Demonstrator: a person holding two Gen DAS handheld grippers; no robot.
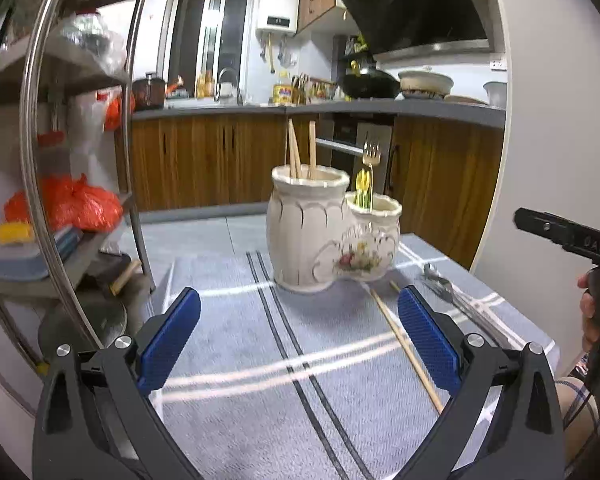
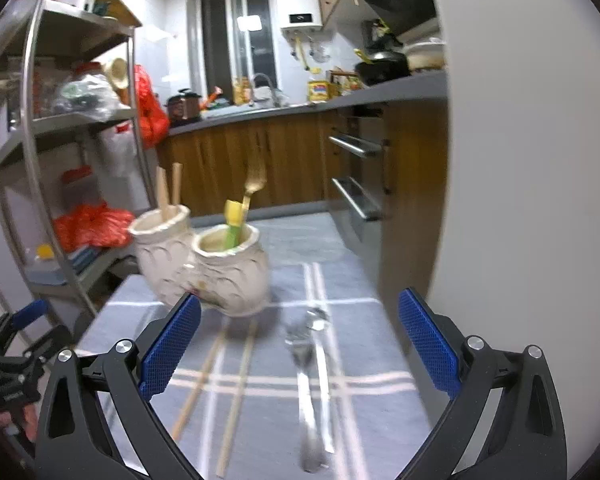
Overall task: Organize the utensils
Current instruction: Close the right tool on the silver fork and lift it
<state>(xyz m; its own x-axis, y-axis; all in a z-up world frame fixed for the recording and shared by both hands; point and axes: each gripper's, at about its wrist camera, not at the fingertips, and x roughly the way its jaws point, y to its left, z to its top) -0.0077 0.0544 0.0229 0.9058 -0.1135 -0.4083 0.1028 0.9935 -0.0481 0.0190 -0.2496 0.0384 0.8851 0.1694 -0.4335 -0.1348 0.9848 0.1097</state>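
A white ceramic double utensil holder (image 1: 324,236) stands on the grey striped cloth (image 1: 236,344); it also shows in the right wrist view (image 2: 212,264). Its taller pot holds wooden chopsticks (image 1: 300,152); its shorter pot holds a gold fork (image 1: 371,160) and yellow-green utensils (image 1: 363,190). Two loose chopsticks (image 2: 220,384) and metal utensils (image 2: 310,376) lie on the cloth in front of the holder. My left gripper (image 1: 300,336) is open and empty, short of the holder. My right gripper (image 2: 300,344) is open and empty above the metal utensils.
A metal shelf rack (image 1: 80,208) with orange bags and boxes stands to the left. Kitchen counter and wooden cabinets (image 1: 220,160) run behind. A white wall (image 2: 520,160) is at the right. The cloth's right edge (image 1: 540,332) is near the loose utensils.
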